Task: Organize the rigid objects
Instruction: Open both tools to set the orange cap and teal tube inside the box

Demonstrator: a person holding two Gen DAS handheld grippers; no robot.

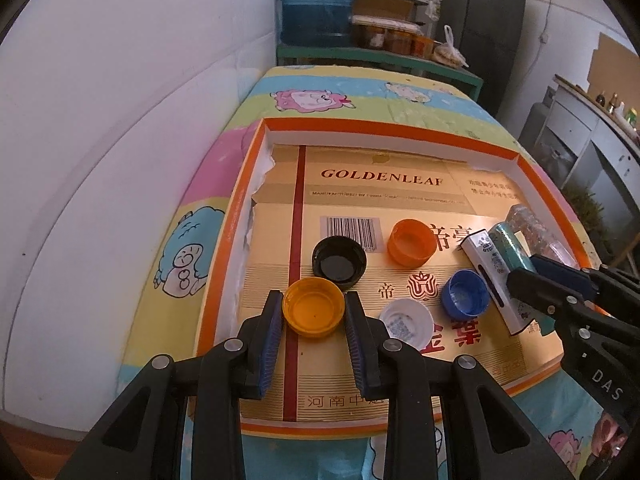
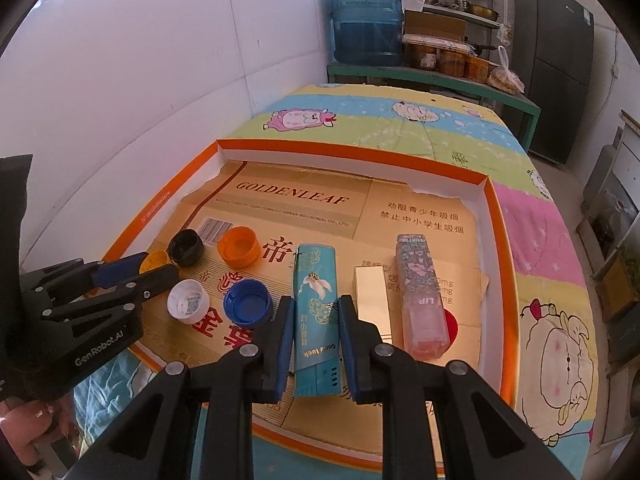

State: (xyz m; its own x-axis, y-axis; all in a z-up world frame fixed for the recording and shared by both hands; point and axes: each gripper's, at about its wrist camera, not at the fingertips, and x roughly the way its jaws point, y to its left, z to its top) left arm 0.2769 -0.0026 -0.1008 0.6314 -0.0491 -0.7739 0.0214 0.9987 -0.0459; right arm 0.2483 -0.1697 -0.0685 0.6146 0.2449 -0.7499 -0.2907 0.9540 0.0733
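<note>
A shallow orange-rimmed tray [image 1: 400, 131] is lying on a bed-like surface covered in a cartoon-print cloth [image 1: 320, 92], its floor lined with flattened gold cardboard [image 1: 376, 184] printed "GOLDENLEAF". The left gripper [image 1: 313, 312] is clamping a yellow bottle cap [image 1: 313, 307] between its blue-padded fingers, at the near left of the tray. Just beyond it a black cap [image 1: 339, 264] is sitting mouth-up, with an orange cap [image 1: 412, 242] further right, and a white cap [image 1: 407, 323] and a blue cap [image 1: 466, 293] lying nearer.

The right gripper [image 2: 315, 332] is closing on a teal rectangular box [image 2: 316, 320] marked "Good luck", lying lengthwise on the cardboard. Just to its right a gold box [image 2: 372, 300] is lying parallel, and beside that a clear pink lip-product package [image 2: 420, 296] with a patterned top.

The surface is running along a white wall [image 2: 160, 60]. At its far end a green shelf [image 2: 432, 76] is carrying a blue water jug [image 2: 365, 20], jars and a tied plastic bag, with pans on racks above. A dark refrigerator [image 2: 554, 68] is standing to the right.
</note>
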